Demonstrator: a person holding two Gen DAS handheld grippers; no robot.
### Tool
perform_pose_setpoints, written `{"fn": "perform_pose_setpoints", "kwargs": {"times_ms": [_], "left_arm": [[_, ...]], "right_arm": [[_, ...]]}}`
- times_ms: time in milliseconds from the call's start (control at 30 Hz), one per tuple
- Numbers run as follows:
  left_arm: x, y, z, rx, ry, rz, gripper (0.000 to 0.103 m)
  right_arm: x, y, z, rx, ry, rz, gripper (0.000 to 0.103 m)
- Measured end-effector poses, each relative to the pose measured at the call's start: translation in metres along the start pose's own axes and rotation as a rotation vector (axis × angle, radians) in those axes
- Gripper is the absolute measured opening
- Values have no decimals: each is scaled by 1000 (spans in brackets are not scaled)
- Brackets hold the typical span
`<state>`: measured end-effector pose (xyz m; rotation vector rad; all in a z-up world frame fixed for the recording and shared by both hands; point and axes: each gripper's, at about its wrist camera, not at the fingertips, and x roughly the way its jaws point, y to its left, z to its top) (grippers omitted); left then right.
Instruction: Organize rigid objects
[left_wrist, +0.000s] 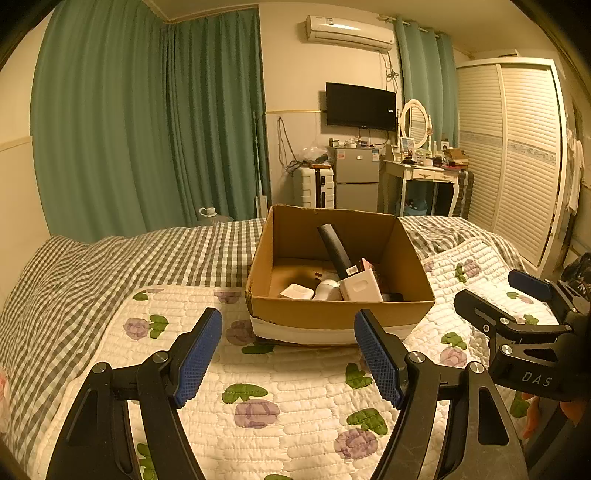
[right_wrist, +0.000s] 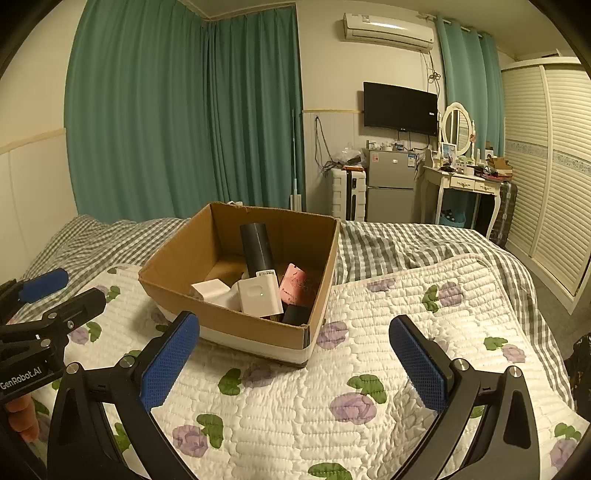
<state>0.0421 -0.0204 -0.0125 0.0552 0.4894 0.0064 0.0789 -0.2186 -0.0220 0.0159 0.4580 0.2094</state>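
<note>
Left wrist view: bed (left_wrist: 110, 266) filling the lower frame, checked sheet under a white quilt (left_wrist: 280, 373) printed with purple flowers and green leaves. Green curtains (left_wrist: 147, 122) behind, white wardrobe (left_wrist: 517, 147) at right, TV (left_wrist: 360, 105) on the far wall with fridge (left_wrist: 356, 177) below and dressing table (left_wrist: 424, 173) beside it.

Box (left_wrist: 340, 314) of brown cardboard, open-topped, white band along its base, sitting on the quilt just ahead of both claws. Inside: black cylinder (left_wrist: 334, 247) leaning tilted against the far wall, top end up; white block (left_wrist: 360, 286) at near right, touching the cylinder's lower end; white bottle (left_wrist: 327, 288) lying just left of the block; small white tray (left_wrist: 295, 292) at near left. Pink card (right_wrist: 292, 282) visible in right wrist view, right of the block, tilted. Dark item (right_wrist: 295, 314) in the near right corner, kind not discernible.

Left claw (left_wrist: 288, 356): jaws spread wide, blue pads apart, nothing between them, above bare quilt, short of the box's near wall.

Right claw (right_wrist: 295, 363): jaws likewise wide apart, empty, above the quilt, pointing past the box's near right corner. Also seen at the right edge of the left view, well apart from the left claw, beside the box.

Fingertips (right_wrist: 22, 421) of a hand just showing at the lower left edge of the right view.
</note>
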Motion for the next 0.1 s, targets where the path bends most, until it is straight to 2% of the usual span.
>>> {"fn": "perform_pose_setpoints", "kwargs": {"times_ms": [100], "left_arm": [[0,0,-2,0,-5,2,77]], "right_arm": [[-1,-2,-2,1,4,2,103]]}}
